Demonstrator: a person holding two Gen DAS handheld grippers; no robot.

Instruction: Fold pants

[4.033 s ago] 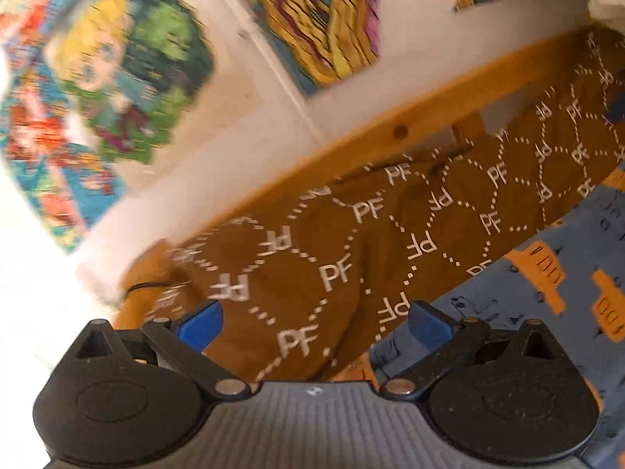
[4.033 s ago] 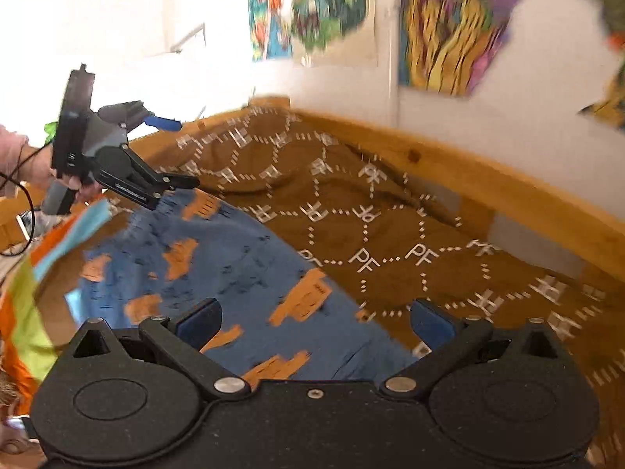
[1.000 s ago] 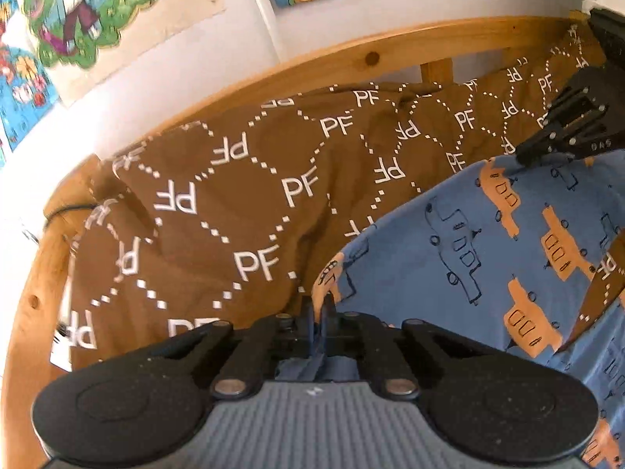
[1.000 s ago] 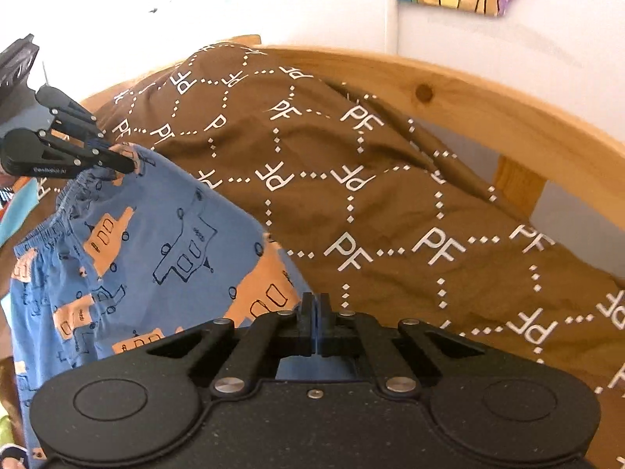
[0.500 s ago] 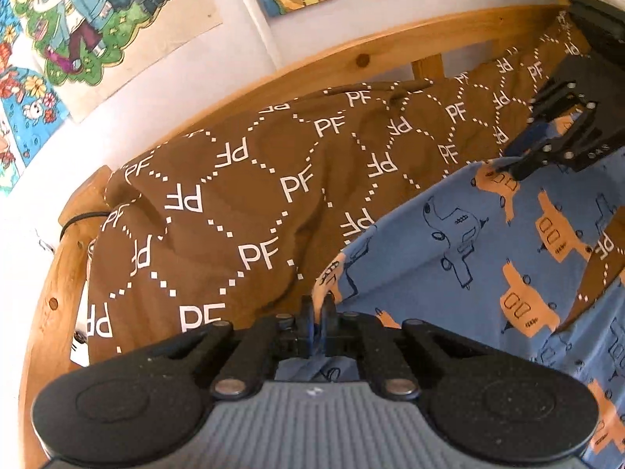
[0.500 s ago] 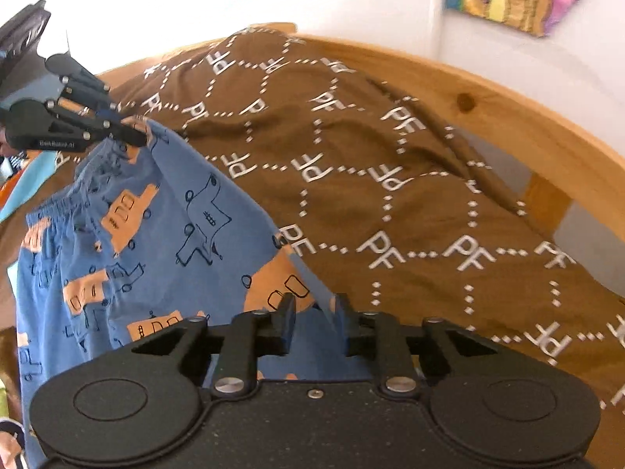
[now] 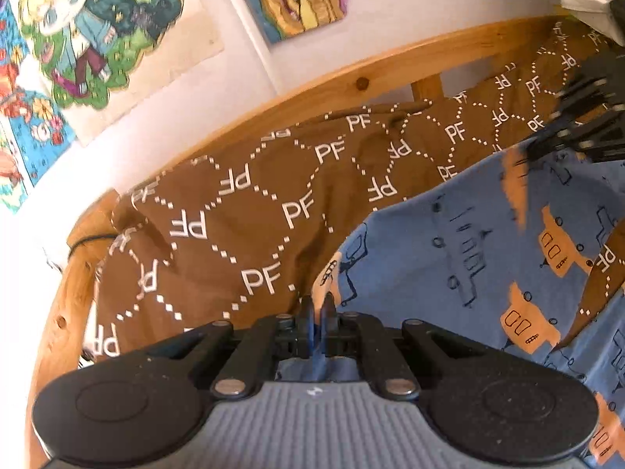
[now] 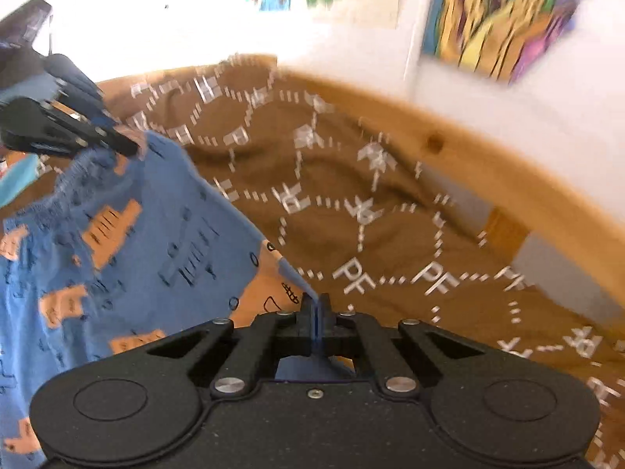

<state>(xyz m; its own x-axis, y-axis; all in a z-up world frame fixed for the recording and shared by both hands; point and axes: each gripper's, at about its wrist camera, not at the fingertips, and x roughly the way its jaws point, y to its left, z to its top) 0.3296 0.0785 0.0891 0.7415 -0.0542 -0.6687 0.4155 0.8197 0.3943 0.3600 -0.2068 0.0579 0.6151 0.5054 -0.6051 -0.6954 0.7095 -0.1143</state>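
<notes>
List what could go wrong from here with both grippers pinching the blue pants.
1. The right gripper pinches only the very edge of the pants; a tug could pull it free.
2. The left gripper grips a thin fold at the waistband, which may slip.
3. The brown bedspread is rumpled, so the fold may land uneven.

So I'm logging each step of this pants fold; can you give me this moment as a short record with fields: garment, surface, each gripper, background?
garment: blue pants with orange vehicle print, stretched between both grippers
surface: brown bedspread with white PF lettering, inside a wooden bed frame
left gripper: shut on a pants edge
right gripper: shut on a pants edge; the view is motion-blurred
elastic waistband: gathered beside the left gripper in the right wrist view
background: white wall with colourful posters
</notes>
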